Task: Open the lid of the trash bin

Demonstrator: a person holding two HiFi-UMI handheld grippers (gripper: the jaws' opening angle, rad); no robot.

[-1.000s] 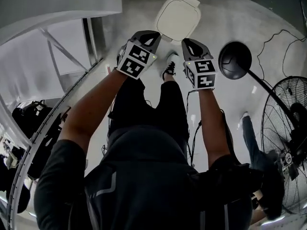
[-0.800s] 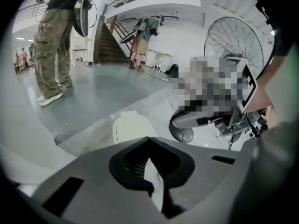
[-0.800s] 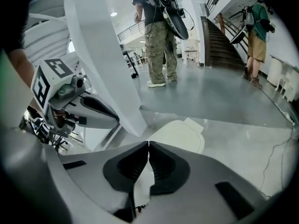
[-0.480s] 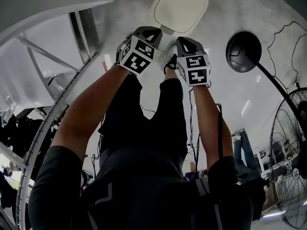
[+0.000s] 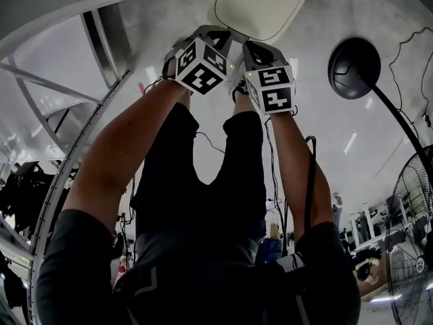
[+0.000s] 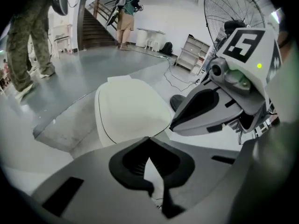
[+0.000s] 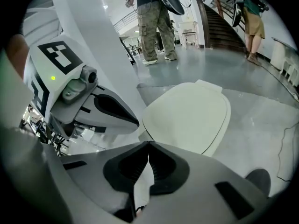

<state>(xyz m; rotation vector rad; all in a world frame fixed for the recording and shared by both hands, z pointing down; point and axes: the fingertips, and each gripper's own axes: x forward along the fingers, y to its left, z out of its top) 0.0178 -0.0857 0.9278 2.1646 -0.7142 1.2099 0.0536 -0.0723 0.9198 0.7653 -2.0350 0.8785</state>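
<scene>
The trash bin's white lid (image 5: 260, 5) lies shut on the floor at the top of the head view. My left gripper (image 5: 216, 36) and right gripper (image 5: 260, 50) hover side by side just short of its near edge, both above it and apart from it. In the left gripper view the lid (image 6: 128, 113) sits beyond my left gripper (image 6: 148, 139), whose jaw tips meet with nothing between them. The right gripper view has the lid (image 7: 189, 115) ahead of my right gripper (image 7: 148, 143), also shut and empty.
A black round fan base (image 5: 355, 66) stands right of the bin, its pole leading to a big floor fan (image 5: 413, 229). A white metal frame (image 5: 61, 87) runs along the left. Cables (image 5: 413, 46) lie on the floor. People stand farther off (image 7: 154, 27).
Both grippers have drawn closer together and nearer the lid's near edge. The lid has slid toward the top of the head view as the head tilted.
</scene>
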